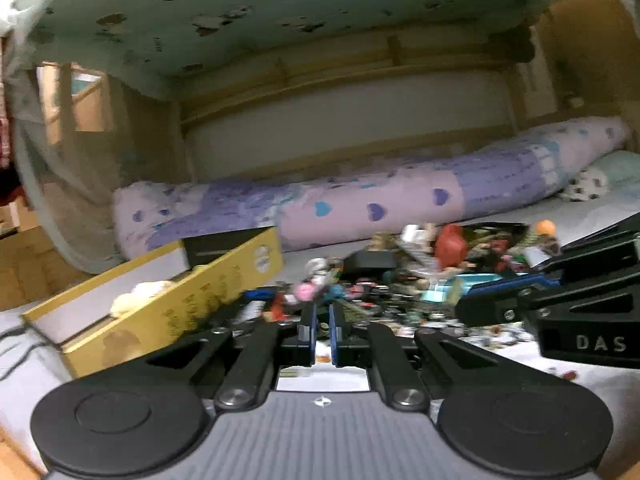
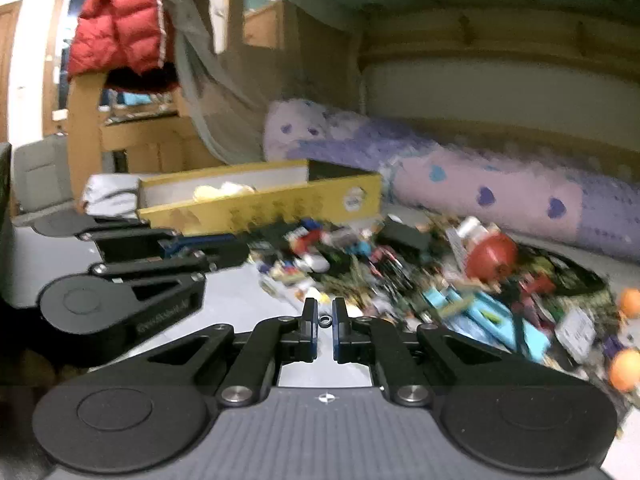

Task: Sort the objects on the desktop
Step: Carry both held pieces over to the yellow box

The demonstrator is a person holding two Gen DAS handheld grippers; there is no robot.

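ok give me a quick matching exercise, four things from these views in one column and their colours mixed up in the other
Things:
1. cardboard box
2. puffer jacket
3. round ball at the edge of the pile
4. rolled bedding

Colours:
a. orange
b. pale purple with hearts
c. yellow
d. red

Pairs: 1-c, 2-d, 3-a, 4-b

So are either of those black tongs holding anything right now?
The right tongs pinch a tiny dark ring by its outer edges. The left tongs, nearly closed, seem to hold nothing.
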